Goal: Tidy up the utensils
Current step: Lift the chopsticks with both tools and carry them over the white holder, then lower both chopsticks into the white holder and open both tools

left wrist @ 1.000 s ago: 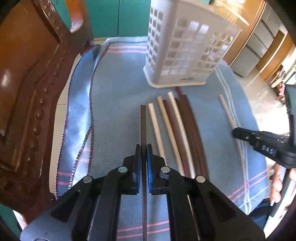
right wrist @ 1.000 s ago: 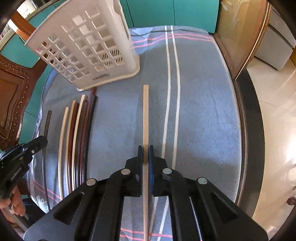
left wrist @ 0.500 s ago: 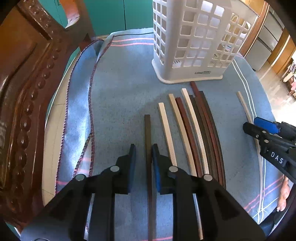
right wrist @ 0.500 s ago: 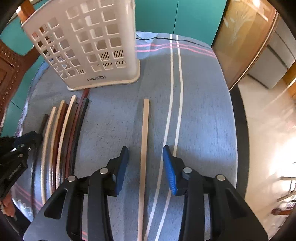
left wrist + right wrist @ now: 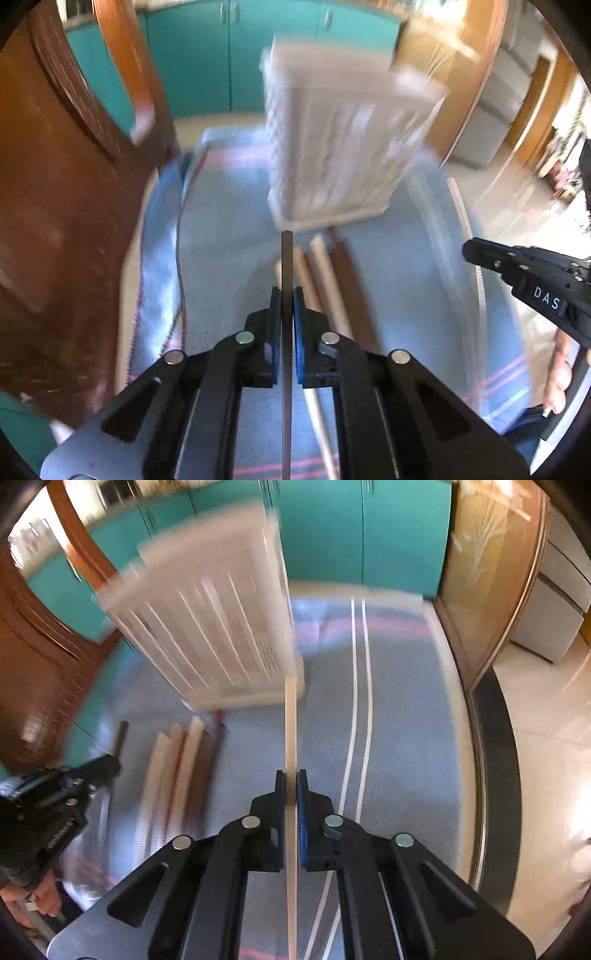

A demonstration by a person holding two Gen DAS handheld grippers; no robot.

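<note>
Over the blue cloth (image 5: 406,738) on the surface: left gripper (image 5: 287,295) with jaws clenched on a dark chopstick (image 5: 287,258), right gripper (image 5: 291,779) with jaws clenched on a pale chopstick (image 5: 290,720), both sticks pointing toward the blurred white basket (image 5: 340,147). Between the grippers, more chopsticks (image 5: 184,768) lying side by side on the cloth, just before the basket. At left, a wooden chair (image 5: 55,221).
</note>
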